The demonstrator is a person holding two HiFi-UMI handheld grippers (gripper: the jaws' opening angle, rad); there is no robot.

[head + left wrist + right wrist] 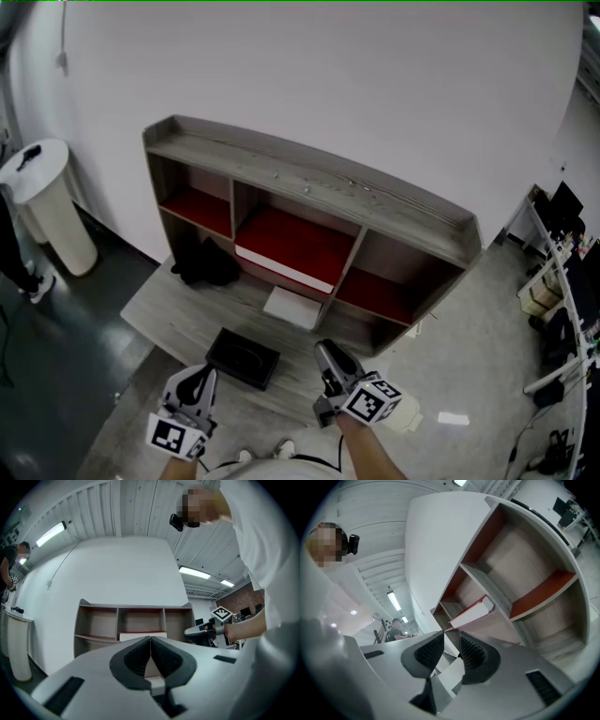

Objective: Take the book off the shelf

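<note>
No legible text, number or brand in any view. Coded signs only: a square marker (170, 437) on my left gripper (204, 375), lower left of the head view; a second marker (371, 401) on my right gripper (328, 349), lower centre.

The middle bay of the grey wooden shelf unit (309, 183) is bounded by two upright dividers and left open at the front. Its shelf board is taken up by a red-covered book (298, 242) laid flat, with free room above it. On the grey wooden worktop (159, 314) the approach to that bay is narrowed by a flat white sheet-like object (292, 307) just before it and by a shallow black rectangular tray (243, 357) near the front edge. The lower left bay is fronted by a black crumpled heap (206, 265). The right-hand bays are left open.
</note>
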